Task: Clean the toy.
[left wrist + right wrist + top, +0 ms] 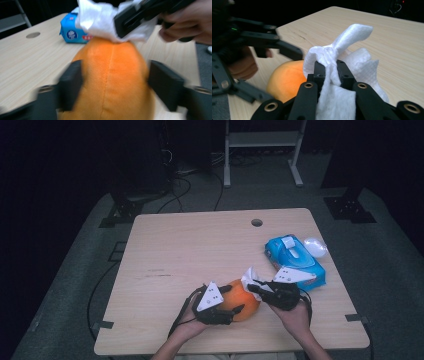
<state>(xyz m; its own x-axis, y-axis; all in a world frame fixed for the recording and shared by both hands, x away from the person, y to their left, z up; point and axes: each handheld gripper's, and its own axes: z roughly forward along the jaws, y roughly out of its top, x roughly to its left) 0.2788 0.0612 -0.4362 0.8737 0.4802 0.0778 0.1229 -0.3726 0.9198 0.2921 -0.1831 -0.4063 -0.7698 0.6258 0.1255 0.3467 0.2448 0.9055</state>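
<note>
Orange plush ball (241, 305), white wipe (337, 75) pinched

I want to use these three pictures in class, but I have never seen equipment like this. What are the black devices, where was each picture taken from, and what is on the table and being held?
There is no robot here. A person holds a hand-operated gripper, a black tool with two jaws, in each hand.

One picture looks down from above the wooden table. The other two come from small cameras riding on each gripper, looking along its jaws.

The left gripper has its jaws on either side of an orange plush toy. The blur hides whether they press on it.

The right gripper is shut on a white wipe and holds it against the toy's top.

Farther back lies a blue pack of wipes, with a small whitish object beside it.
</note>
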